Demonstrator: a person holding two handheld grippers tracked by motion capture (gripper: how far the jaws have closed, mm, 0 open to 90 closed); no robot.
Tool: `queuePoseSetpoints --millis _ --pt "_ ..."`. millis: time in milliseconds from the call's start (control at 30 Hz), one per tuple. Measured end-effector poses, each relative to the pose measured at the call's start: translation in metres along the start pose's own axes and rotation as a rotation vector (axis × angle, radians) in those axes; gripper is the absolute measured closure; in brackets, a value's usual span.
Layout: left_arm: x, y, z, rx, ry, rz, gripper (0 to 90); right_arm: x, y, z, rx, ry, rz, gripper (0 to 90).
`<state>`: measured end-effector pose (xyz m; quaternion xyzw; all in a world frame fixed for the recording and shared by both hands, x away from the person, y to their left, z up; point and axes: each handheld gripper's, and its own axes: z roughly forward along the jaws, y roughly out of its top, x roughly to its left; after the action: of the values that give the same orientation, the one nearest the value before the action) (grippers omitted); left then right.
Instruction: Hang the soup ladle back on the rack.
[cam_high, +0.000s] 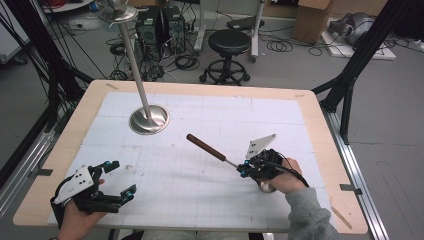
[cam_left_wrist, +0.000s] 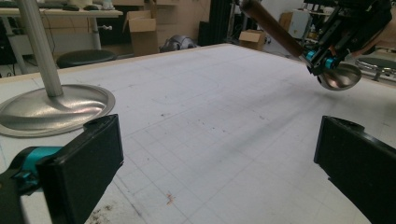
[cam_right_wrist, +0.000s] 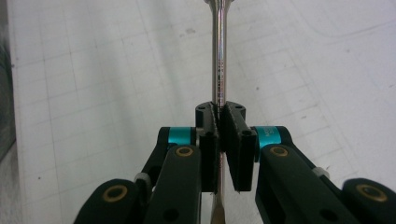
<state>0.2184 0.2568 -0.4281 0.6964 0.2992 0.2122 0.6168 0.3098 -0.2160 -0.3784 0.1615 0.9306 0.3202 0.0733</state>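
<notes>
A ladle (cam_high: 220, 153) is held above the near right part of the counter (cam_high: 305, 125). Its brown wooden handle points up and toward the far left, and a thin metal shaft runs down to a round steel bowl, which hangs clear of the surface, seen in the left claw's view (cam_left_wrist: 338, 77). The right claw (cam_high: 244, 168) is clamped on the metal shaft; in its own view (cam_right_wrist: 219, 135) the two black pads press the shaft from both sides. A hand in a grey sleeve (cam_high: 305, 212) holds this claw.

The left claw (cam_high: 120, 179) sits at the near left of the counter, well apart from the ladle, with its jaws spread wide and nothing between them.

A white gridded mat (cam_high: 200, 190) covers most of the counter. At the far left of the mat stands a metal stand (cam_high: 148, 119), a round base with a tilted pole rising from it.
</notes>
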Motion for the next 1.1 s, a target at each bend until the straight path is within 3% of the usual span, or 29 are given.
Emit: queuePoseSetpoints --millis 300,733,1100 --pt "0.0 0.001 0.0 0.002 0.001 0.009 1.8 -0.001 -0.001 -0.01 -0.092 0.0 0.008 84.5" --pt "0.0 0.001 0.0 0.0 0.001 0.006 1.8 -0.004 -0.003 -0.025 -0.274 -0.004 0.026 84.5" --pt "0.0 0.001 0.0 -0.001 0.001 0.004 1.8 -0.006 -0.005 -0.029 -0.369 -0.006 0.039 84.5"
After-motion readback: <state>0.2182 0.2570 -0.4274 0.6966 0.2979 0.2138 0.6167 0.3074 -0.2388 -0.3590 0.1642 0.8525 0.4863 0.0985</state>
